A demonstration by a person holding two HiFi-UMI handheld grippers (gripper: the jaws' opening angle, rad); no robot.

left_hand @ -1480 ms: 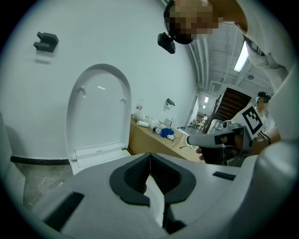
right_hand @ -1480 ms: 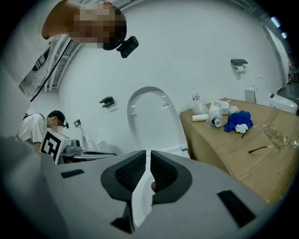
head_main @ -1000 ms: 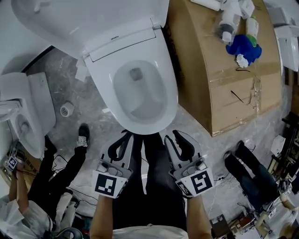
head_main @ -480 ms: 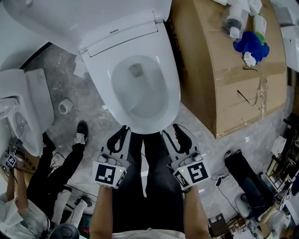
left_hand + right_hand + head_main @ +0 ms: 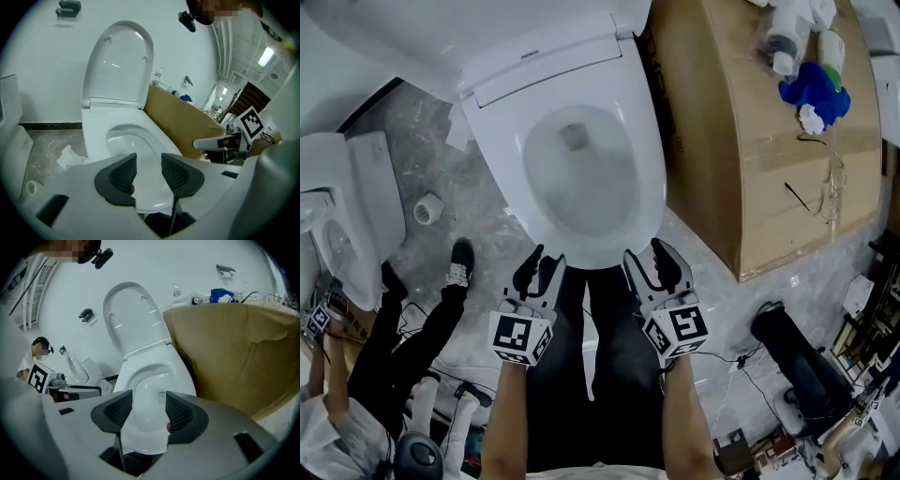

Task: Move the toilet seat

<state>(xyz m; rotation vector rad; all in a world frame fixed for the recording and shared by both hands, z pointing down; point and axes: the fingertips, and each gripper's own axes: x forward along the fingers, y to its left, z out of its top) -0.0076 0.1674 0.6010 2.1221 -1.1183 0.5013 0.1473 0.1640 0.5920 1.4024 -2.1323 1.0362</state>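
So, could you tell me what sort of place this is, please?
Probably a workshop or test space, not a home bathroom: the toilet stands beside a big cardboard box, another toilet is nearby, and cables litter the floor.

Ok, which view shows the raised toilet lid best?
The left gripper view: the raised lid stands upright, whole and facing the camera above the bowl. The right gripper view also shows it whole, but smaller and at a slant. The head view looks down on it, foreshortened and cut off by the top edge.
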